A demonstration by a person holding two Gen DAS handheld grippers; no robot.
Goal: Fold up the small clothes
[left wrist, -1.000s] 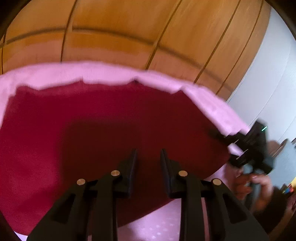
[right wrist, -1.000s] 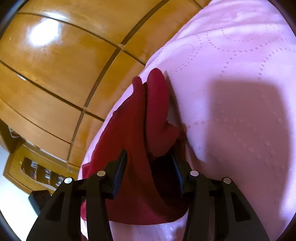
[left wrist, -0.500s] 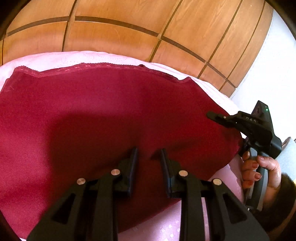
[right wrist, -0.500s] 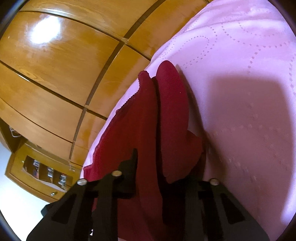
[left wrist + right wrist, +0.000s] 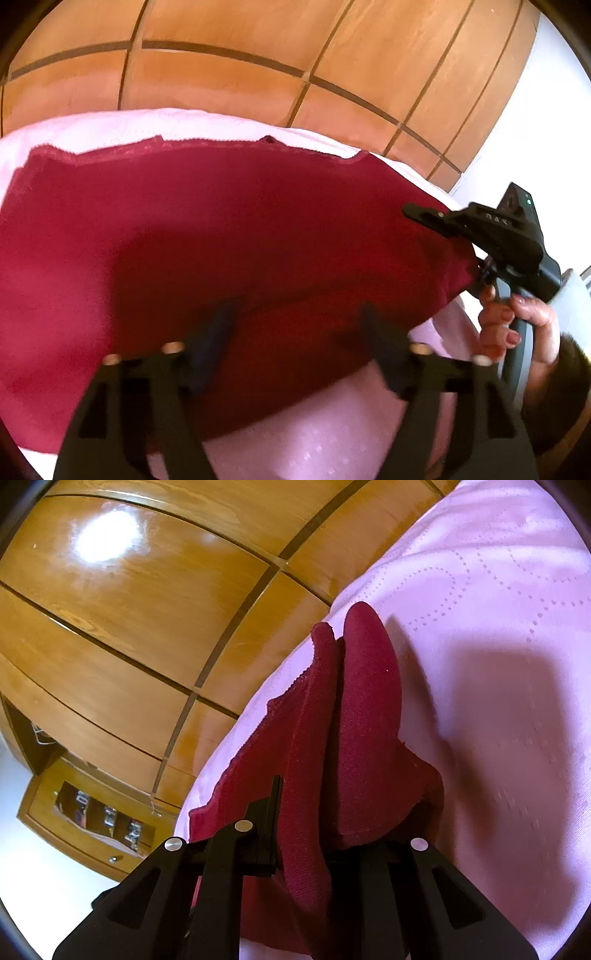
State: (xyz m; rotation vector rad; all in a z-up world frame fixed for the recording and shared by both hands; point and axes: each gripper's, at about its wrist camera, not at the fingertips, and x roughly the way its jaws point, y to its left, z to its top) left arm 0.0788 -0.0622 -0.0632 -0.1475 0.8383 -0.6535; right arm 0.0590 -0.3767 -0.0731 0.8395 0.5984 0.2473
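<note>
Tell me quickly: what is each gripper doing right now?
Left gripper: open, jaws just spread, over the red cloth, gripping nothing.
Right gripper: shut on the cloth's edge.

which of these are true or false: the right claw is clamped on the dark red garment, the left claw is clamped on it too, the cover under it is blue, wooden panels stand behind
1. The right claw is clamped on the dark red garment. True.
2. The left claw is clamped on it too. False: its jaws have just been opening and stand wide over the cloth, pinching nothing.
3. The cover under the garment is blue. False: it is pink, with a dotted pattern.
4. Wooden panels stand behind. True.
</note>
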